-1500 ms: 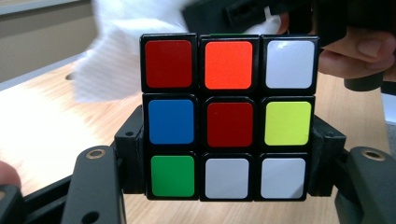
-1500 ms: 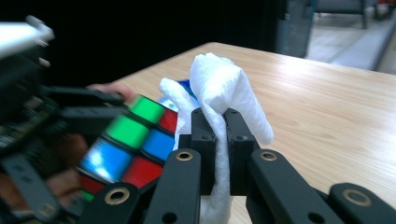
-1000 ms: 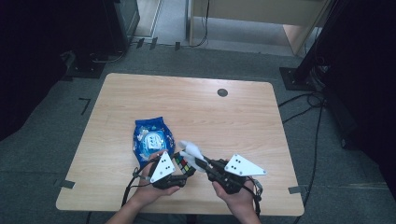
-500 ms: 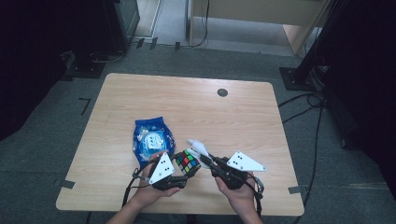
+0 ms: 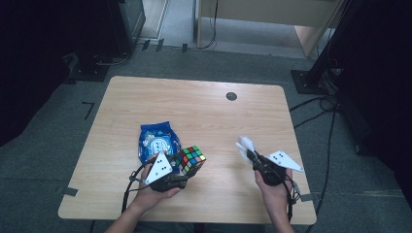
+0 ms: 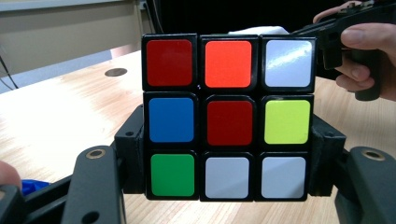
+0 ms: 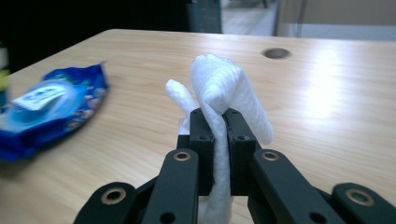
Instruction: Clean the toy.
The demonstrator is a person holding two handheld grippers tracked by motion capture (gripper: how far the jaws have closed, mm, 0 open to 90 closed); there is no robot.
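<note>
The left hand-held gripper (image 5: 187, 170) clamps a glossy puzzle cube (image 5: 190, 159) near the bench's (image 5: 204, 111) near edge, beside a crinkly blue wipes pack (image 5: 156, 141). The right hand-held gripper (image 7: 219, 116), nearly closed, pinches a soft white wipe (image 7: 224, 88). The left gripper view shows the cube's square red, orange, white stickers.

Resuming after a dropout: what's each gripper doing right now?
Left gripper: closed on the puzzle cube.
Right gripper: closed on the white wipe.
</note>
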